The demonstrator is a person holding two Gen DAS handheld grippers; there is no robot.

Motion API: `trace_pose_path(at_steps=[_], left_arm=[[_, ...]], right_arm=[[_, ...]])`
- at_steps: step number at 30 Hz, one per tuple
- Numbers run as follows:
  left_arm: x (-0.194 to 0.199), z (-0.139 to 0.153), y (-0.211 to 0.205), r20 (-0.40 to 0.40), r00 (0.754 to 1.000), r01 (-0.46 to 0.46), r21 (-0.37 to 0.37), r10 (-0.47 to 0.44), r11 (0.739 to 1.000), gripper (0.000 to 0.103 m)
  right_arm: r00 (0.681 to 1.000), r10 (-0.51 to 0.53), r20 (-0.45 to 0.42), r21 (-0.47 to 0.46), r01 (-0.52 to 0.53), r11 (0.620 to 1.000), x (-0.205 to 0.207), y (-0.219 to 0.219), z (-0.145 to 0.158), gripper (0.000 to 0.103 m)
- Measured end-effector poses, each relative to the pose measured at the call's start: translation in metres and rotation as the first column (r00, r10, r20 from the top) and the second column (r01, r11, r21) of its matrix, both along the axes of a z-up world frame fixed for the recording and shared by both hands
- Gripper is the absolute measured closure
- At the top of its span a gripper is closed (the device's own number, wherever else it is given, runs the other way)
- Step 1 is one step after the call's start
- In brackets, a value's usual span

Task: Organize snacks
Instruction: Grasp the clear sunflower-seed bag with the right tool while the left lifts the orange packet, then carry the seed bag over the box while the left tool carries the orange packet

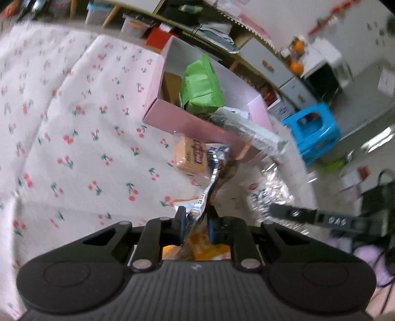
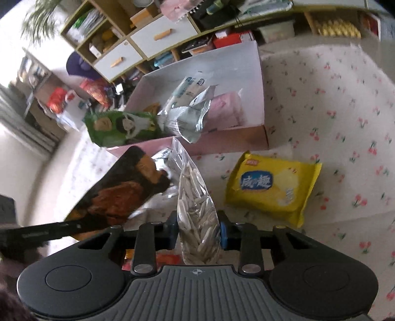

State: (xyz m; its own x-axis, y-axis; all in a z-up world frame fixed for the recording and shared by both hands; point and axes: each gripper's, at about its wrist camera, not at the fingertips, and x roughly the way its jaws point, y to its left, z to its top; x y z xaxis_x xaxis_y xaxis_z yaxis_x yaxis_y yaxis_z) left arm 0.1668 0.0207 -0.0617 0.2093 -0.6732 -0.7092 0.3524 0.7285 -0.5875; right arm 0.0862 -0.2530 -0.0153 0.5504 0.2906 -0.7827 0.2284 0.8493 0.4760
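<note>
Before one pink box (image 2: 222, 140), each tool grasps one packet: right seeds (image 2: 197, 210), left brown (image 1: 217, 187).

A white cloth (image 1: 74, 118) with little red cherries covers the table. Behind it stands a long shelf (image 2: 138, 47) with grey drawers and wooden handles, full of boxes and papers. A red box (image 1: 158, 37) sits low by the shelf. A blue plastic stool (image 1: 313, 130) stands on the floor, well apart from the table. Two oranges (image 1: 296, 54) sit up on a cabinet. A green plant (image 2: 42, 17) shows in a corner.
</note>
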Motion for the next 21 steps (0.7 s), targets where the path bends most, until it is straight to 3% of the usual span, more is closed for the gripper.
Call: trace_pose_path(at_steps=[5,14,21], left_arm=[[-0.002,0.001,0.002,-0.063,0.998,-0.016,-0.079,0.011,0.997,0.091],[-0.010,0.016,0.004,-0.077,0.997,-0.026,-0.191,0.011,0.981,0.093],[-0.012,0.033,0.006,-0.067,0.997,-0.061,-0.314,0.042,0.947,0.093]], right_arm=[[0.999,-0.032,-0.016,0.108,0.033,0.994,-0.007,-0.006,0.004,0.072],[0.999,-0.053,0.011,0.167,0.050,0.985,-0.019,-0.002,0.026,0.072],[0.990,-0.123,0.068,0.204,0.107,0.973,-0.023,-0.009,0.044,0.072]])
